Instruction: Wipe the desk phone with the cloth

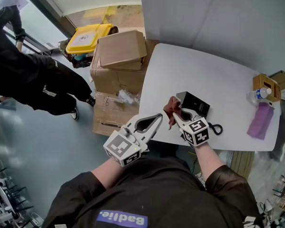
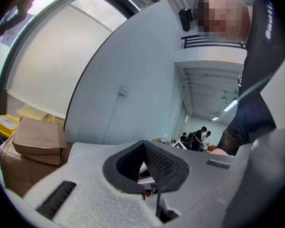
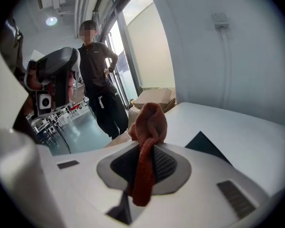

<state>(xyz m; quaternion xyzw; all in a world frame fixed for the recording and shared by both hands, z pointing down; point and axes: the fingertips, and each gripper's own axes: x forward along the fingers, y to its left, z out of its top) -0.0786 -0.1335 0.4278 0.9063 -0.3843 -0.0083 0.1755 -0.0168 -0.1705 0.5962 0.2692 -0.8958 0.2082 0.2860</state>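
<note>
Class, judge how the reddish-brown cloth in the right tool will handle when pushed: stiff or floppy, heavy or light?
Probably floppy: the cloth bunches past the right tool and a strip hangs limp. Likely light: it looks thin knit. It may crumple when pushed.

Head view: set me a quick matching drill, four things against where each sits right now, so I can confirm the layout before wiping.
Things:
1. cloth
2. desk phone
3. bottle
4. cardboard boxes

Places:
A. at the right end of the table, by the purple rag
B. stacked off the table, beside its left edge
C. pinched in the right hand-held gripper
D. on the table, close to that gripper's tips

Pairs: 1-C, 2-D, 3-A, 4-B
</note>
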